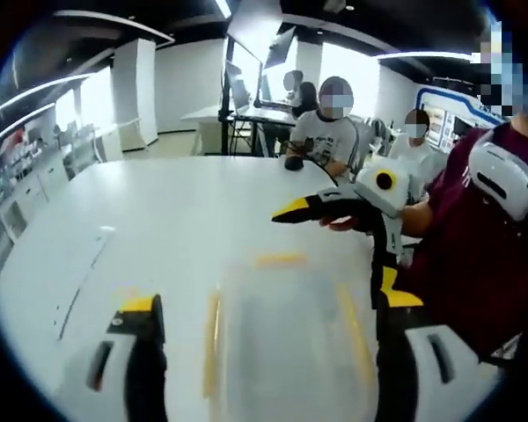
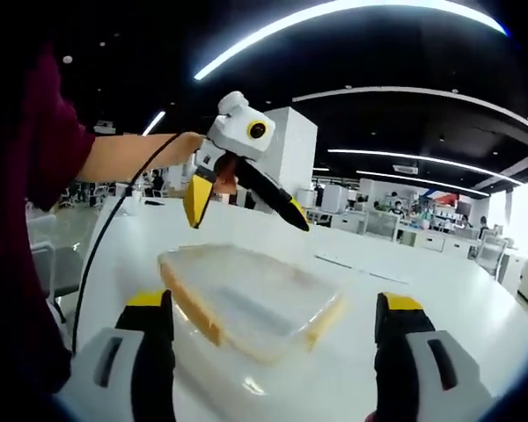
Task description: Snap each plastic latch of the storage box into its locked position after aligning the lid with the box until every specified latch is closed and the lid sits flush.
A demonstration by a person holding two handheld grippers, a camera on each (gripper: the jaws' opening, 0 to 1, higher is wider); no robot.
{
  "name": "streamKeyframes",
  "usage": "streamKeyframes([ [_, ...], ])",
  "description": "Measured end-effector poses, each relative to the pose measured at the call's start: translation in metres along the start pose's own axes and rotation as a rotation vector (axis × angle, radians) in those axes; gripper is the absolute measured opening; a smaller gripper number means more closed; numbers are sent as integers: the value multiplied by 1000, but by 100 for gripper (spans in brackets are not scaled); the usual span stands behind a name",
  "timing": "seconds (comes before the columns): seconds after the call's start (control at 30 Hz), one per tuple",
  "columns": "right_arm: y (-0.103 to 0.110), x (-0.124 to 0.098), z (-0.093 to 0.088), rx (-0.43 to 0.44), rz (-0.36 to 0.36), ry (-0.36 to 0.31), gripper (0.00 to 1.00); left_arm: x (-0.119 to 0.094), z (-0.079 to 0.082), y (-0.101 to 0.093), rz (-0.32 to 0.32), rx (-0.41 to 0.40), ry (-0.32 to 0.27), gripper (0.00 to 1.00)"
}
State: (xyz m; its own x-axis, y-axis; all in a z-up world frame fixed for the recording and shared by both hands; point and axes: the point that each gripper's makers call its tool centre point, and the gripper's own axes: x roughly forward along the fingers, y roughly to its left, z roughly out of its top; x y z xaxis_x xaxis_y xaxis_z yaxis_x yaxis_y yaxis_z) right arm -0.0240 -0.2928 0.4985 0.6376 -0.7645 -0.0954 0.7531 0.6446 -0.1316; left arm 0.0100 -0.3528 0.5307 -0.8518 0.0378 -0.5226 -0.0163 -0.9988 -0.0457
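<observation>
Clear storage box [image 1: 286, 338] resting on the white table [image 1: 158, 211], lid [image 2: 246, 294] laid across its top, yellow edging [image 2: 189, 308] showing along the long sides (latch positions too blurred to judge). In the left gripper view, box lying between the left gripper's [image 1: 268, 338] two yellow-tipped jaws, which stand wide apart, one on either side of the box; contact with the box walls cannot be told. Beyond the box in that view, right gripper [image 1: 301, 209] held in a hand [image 1: 352, 221] above the table, jaws parted with nothing between them, a black cable [image 1: 380, 255] hanging from it toward the box's right side.

In the right gripper view, same box between the right gripper's [image 2: 273, 338] own wide-spread jaws, seemingly clear of both. Above and behind the box there, left gripper [image 2: 244, 207] raised in a hand [image 2: 189, 148], jaws splayed open over the box's far end and gripping nothing.

Past the table from the box, several seated people [image 1: 327, 132] and a monitor [image 1: 246, 83] on a stand.
</observation>
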Motion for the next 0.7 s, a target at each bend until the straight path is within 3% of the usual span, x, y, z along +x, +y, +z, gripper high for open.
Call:
streamKeyframes([
  [0.27, -9, -10, 7, 20, -14, -25, 100, -22, 20, -2, 124, 23, -160, 100],
  [0.57, -16, -15, 15, 19, -25, -40, 100, -37, 18, -20, 239, 47, -234, 100],
  [0.7, -18, -16, 19, 22, -27, -48, 100, -40, 21, -32, 252, 39, -278, 100],
])
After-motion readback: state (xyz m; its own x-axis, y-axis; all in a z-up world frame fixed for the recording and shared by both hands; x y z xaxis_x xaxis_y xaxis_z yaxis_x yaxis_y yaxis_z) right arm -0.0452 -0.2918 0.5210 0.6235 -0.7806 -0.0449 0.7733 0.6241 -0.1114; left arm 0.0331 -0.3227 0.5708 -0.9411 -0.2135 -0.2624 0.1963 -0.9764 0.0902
